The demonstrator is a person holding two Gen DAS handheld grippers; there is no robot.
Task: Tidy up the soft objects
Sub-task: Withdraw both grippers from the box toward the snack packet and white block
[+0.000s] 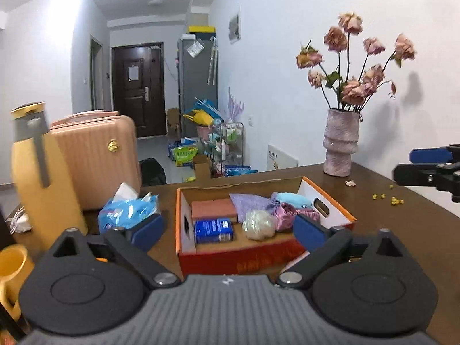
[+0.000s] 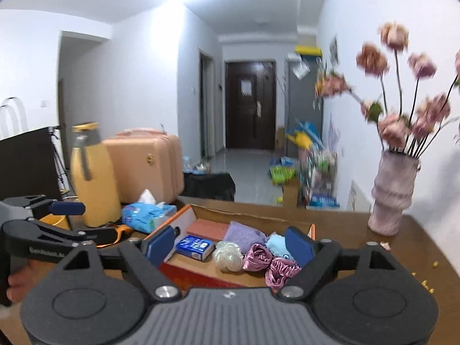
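My left gripper [image 1: 228,227] and right gripper [image 2: 230,245] both gape wide, holding nothing, above the orange box [image 1: 330,201] at frame centre where the soft objects [image 1: 283,211] lie. Bare table [image 1: 402,215] stretches right. Blue packet [image 1: 213,231] writing unreadable.

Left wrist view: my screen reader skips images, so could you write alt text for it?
An open left gripper hovers empty before an orange cardboard box on a brown table, holding a purple cloth, pink satin scrunchies and a blue packet. A vase of dried roses stands behind.
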